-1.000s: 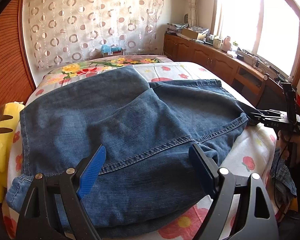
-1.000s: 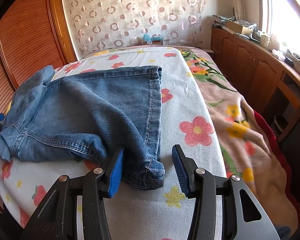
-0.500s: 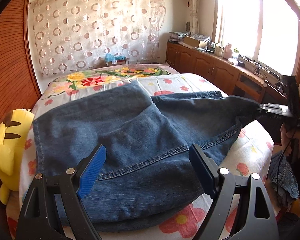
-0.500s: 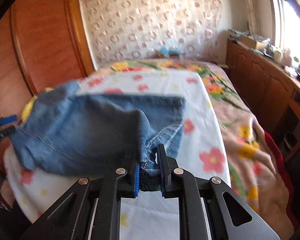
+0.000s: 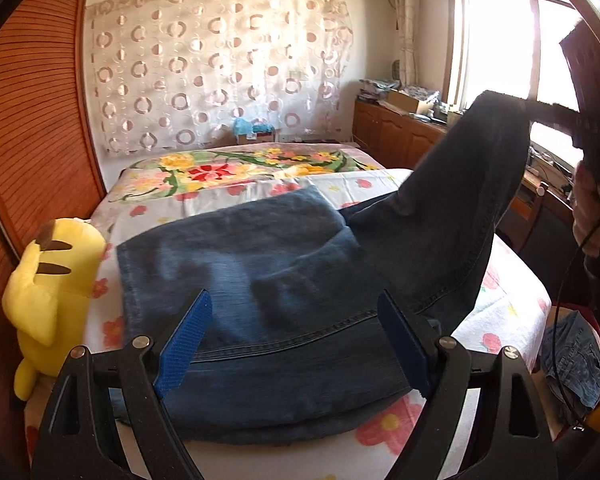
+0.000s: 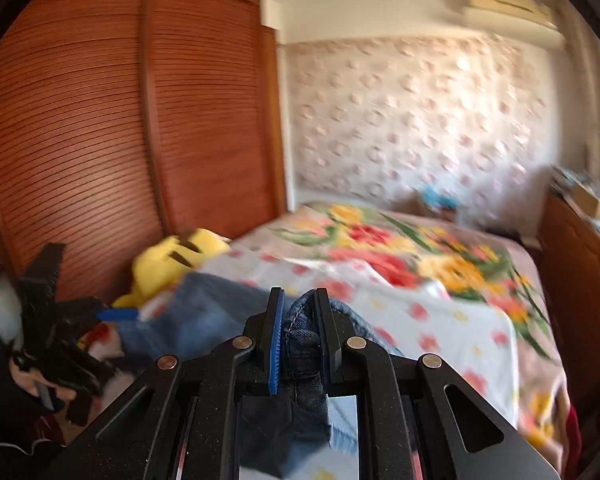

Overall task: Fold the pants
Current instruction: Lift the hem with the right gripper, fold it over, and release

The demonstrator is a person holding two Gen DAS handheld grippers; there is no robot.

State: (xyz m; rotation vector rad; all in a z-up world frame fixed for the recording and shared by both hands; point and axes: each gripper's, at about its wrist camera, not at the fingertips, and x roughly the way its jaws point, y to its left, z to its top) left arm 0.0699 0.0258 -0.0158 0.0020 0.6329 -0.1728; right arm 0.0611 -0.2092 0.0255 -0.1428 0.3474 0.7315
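Blue denim pants (image 5: pixel 268 280) lie on the flowered bed. My left gripper (image 5: pixel 296 340) is open and empty, with its blue pads hovering over the near, waist end. My right gripper (image 6: pixel 298 332) is shut on the hem of one pant leg (image 6: pixel 300 332) and holds it high above the bed. In the left wrist view that leg (image 5: pixel 468 200) rises up to the right gripper (image 5: pixel 540 110) at the upper right. The left gripper (image 6: pixel 116 314) also shows at the left of the blurred right wrist view.
A yellow plush toy (image 5: pixel 48 292) sits at the bed's left edge against the wooden slatted wardrobe (image 6: pixel 100 120). Wooden cabinets (image 5: pixel 400 140) with clutter run under the window on the right. More denim clothing (image 5: pixel 572 364) lies off the bed's right side.
My right gripper closed on the pant leg hem and lifted it high off the bed, swinging leftward. My left gripper rose slightly and stayed open.
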